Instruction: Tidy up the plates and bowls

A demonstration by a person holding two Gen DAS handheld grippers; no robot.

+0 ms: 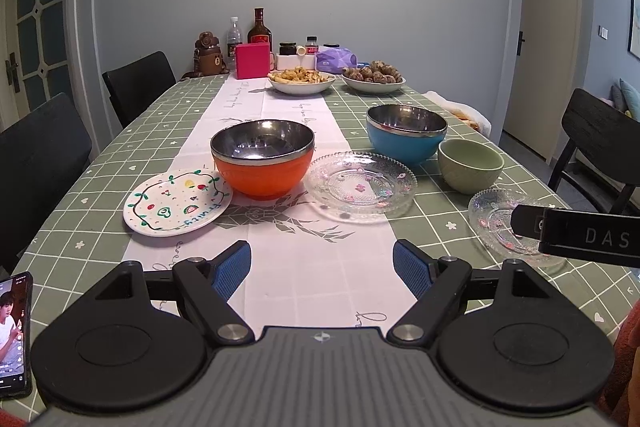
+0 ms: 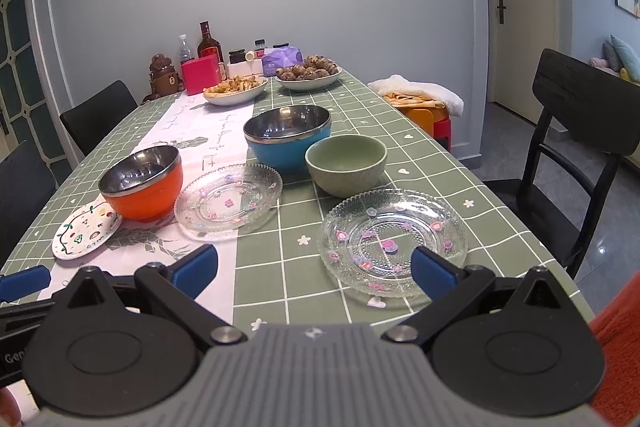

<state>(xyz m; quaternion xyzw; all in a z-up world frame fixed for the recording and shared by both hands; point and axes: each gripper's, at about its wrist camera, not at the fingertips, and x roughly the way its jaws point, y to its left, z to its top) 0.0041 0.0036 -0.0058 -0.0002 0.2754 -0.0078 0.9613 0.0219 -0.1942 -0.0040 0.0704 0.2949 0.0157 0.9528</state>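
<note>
The left gripper (image 1: 322,269) hangs level above the white table runner (image 1: 296,279), blue-padded jaws spread wide and empty. The right gripper (image 2: 314,265) is likewise splayed, empty, its right finger over the near rim of a clear glass flowered plate (image 2: 394,241). Beyond lie a white painted ceramic plate (image 1: 176,201), an orange steel-lined bowl (image 1: 262,157), a second glass plate (image 1: 360,183), a pale green bowl (image 2: 346,163) and a blue steel-lined bowl (image 2: 286,137).

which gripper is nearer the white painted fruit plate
Left. The left gripper hangs open just in front and to the right of the white painted fruit plate; the right gripper is open farther right, by the near clear glass plate.
</note>
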